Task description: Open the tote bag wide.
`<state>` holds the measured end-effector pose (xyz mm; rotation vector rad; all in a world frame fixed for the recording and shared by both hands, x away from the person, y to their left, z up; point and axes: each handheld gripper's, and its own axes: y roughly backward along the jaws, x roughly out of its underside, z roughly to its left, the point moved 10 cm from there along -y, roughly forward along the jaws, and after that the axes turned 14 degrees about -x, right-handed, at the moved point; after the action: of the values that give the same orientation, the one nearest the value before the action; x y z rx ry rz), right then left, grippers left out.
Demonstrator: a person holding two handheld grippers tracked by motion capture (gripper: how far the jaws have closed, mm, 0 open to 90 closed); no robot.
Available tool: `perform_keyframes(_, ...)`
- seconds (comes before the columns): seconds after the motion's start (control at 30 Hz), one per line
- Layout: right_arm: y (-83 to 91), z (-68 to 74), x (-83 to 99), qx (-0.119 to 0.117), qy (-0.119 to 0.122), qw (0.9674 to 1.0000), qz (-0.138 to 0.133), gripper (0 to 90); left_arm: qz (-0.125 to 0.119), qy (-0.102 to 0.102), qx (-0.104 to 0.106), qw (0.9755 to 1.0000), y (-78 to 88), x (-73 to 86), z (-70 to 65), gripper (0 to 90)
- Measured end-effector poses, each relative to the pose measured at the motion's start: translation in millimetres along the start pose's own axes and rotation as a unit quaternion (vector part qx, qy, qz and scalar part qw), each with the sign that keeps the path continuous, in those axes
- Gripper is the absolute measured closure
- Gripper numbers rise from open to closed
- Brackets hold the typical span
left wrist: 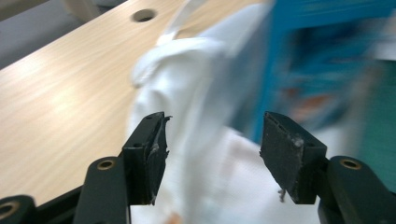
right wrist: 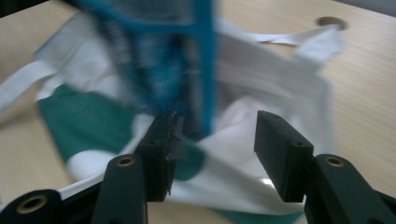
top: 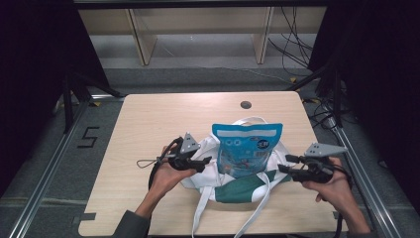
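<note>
Presently: blue snack bag [top: 246, 148] upright in white-green tote [top: 237, 191]; left gripper [top: 204, 162] and right gripper [top: 284, 164] parted, gripping nothing.

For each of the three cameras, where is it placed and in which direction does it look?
High view: above the person's side, looking forward and down at the table; both hands and grippers show.
Left gripper view: on the left gripper, facing the white bag; its fingers show.
Right gripper view: on the right gripper, facing the blue pouch; its fingers show.
All share bag and pouch.
</note>
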<state>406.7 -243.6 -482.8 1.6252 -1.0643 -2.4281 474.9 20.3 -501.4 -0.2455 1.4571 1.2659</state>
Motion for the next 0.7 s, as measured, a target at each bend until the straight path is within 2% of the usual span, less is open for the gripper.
perform_keyframes(0.03, -8.5, 14.6, 1.2, -0.016, 0.014, 0.9998, 0.006, 49.3, -0.001, 0.008, 0.001, 1.0, -7.9, -1.2, -0.3, 40.9)
perform_keyframes(0.07, -15.4, 20.0, 1.0, -0.025, 0.022, 0.9994, 0.01, 48.8, 0.001, 0.004, 0.011, 0.9999, -14.7, -2.4, -1.0, 41.8)
perform_keyframes(0.1, -22.3, 24.8, 0.7, -0.031, 0.026, 0.9991, 0.016, 48.3, 0.0, 0.014, 0.014, 0.9998, -21.5, -4.4, -2.7, 43.5)
perform_keyframes(0.13, -30.4, 31.7, 1.3, -0.038, 0.025, 0.9987, 0.022, 48.0, 0.004, 0.003, 0.004, 1.0, -27.2, -5.1, 0.8, 44.6)
perform_keyframes(0.17, -38.5, 36.1, 1.6, -0.043, 0.037, 0.9979, 0.031, 47.6, 0.007, -0.007, -0.003, 0.9999, -32.2, -6.1, 4.8, 50.7)
perform_keyframes(0.2, -46.0, 37.4, 1.3, -0.041, 0.056, 0.9968, 0.038, 47.5, 0.013, -0.007, -0.004, 0.9999, -36.5, -6.7, 11.0, 57.4)
perform_keyframes(0.27, -56.8, 37.0, 2.9, -0.028, 0.074, 0.9954, 0.054, 50.1, 0.0, 0.036, 0.002, 0.9993, -44.5, -12.3, 17.1, 70.3)
perform_keyframes(0.33, -62.1, 34.8, 9.9, -0.026, 0.092, 0.9924, 0.078, 58.9, 0.017, 0.042, 0.01, 0.9989, -53.2, -8.6, 24.7, 74.0)
perform_keyframes(0.4, -60.5, 31.4, 17.5, -0.022, 0.095, 0.9907, 0.095, 73.7, 0.039, 0.058, 0.01, 0.9975, -63.7, -0.4, 27.0, 77.8)
perform_keyframes(0.43, -57.3, 31.2, 20.7, -0.023, 0.1, 0.9893, 0.103, 79.1, 0.051, 0.055, 0.009, 0.9971, -68.7, 4.9, 27.8, 78.8)
perform_keyframes(0.47, -53.5, 33.2, 23.3, -0.027, 0.103, 0.9882, 0.11, 81.4, 0.06, 0.061, 0.006, 0.9963, -73.0, 9.4, 28.2, 79.8)
perform_keyframes(0.57, -43.3, 42.9, 30.8, -0.035, 0.119, 0.9833, 0.133, 83.1, 0.073, 0.091, 0.013, 0.9931, -79.1, 17.3, 28.6, 81.0)
perform_keyframes(0.6, -40.7, 47.0, 33.1, -0.03, 0.119, 0.9833, 0.134, 83.2, 0.077, 0.088, 0.013, 0.993, -78.8, 18.9, 28.9, 81.0)
perform_keyframes(0.63, -38.8, 50.6, 36.1, -0.039, 0.131, 0.9804, 0.142, 83.4, 0.079, 0.086, 0.012, 0.9931, -78.6, 19.6, 29.2, 81.0)
perform_keyframes(0.7, -37.6, 56.2, 43.5, -0.044, 0.128, 0.9799, 0.147, 83.5, 0.087, 0.082, 0.013, 0.9928, -78.4, 22.6, 28.3, 80.9)
